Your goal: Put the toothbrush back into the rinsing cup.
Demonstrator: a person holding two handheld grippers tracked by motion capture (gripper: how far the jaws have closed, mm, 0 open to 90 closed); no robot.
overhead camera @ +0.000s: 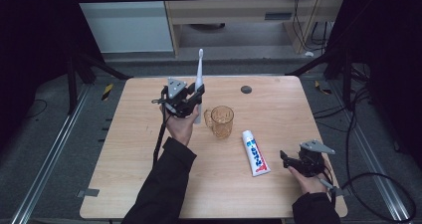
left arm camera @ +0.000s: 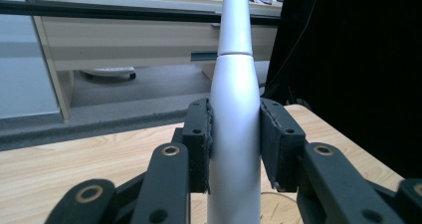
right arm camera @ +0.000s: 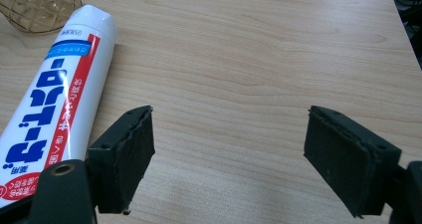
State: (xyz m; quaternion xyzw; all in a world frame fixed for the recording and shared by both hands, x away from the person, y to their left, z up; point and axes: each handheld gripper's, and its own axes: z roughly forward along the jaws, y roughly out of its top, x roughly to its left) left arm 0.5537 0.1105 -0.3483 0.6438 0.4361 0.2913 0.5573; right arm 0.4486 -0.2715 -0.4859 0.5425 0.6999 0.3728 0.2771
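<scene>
Toothbrush [overhead camera: 199, 77] clamped in left hand-held gripper [overhead camera: 191, 100] beside cup [overhead camera: 221, 121], right hand-held gripper [overhead camera: 291, 160] agape near toothpaste [overhead camera: 255, 153]

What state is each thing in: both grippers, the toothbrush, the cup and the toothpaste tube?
Left gripper: shut on toothbrush.
Right gripper: open, holding nothing.
Toothbrush: held upright above table.
Cup: upright, looks empty.
Tube: lying flat on table.

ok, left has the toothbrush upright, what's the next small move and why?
Probably carry the toothbrush sideways over the amber cup and lower it in: the left gripper is clamped on its handle, held upright just beside the cup, while the right gripper sits open by the toothpaste.
</scene>
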